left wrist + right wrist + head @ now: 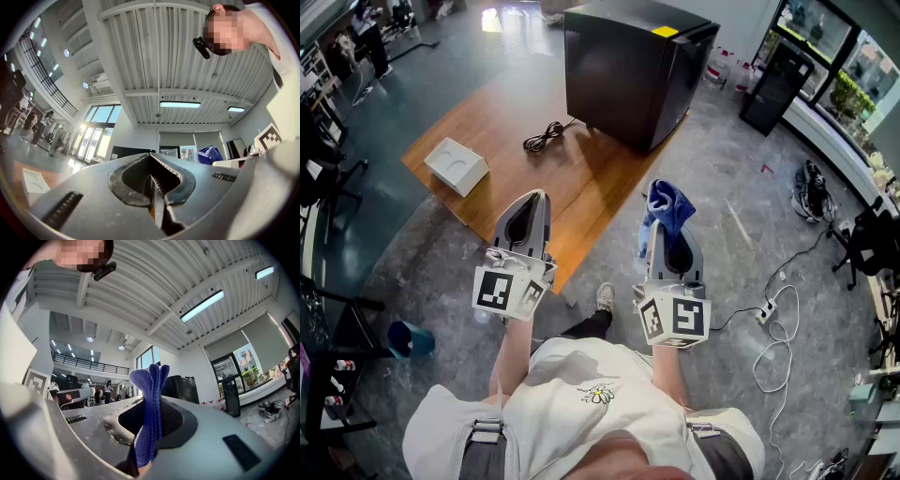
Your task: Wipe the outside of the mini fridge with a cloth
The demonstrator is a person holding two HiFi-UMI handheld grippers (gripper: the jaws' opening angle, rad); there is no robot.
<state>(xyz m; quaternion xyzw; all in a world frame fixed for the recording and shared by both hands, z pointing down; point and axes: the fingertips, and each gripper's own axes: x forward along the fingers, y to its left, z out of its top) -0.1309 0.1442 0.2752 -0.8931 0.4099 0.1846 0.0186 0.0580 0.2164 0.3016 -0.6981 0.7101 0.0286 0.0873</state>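
Observation:
The black mini fridge [628,66] stands at the far end of a low wooden platform [525,150]; it also shows small in the right gripper view as a black box [183,389]. My right gripper [664,217] is shut on a blue cloth [667,208], which sticks up folded between its jaws [149,413]. My left gripper [528,211] is shut with nothing in it, its jaws pressed together [152,180]. Both grippers are held near my body, pointing up and well short of the fridge.
A black power cord [544,137] and a white box [457,166] lie on the platform. Cables and a power strip [766,312] lie on the floor to the right. A black cabinet [776,86] stands at the back right. People stand far off at the left.

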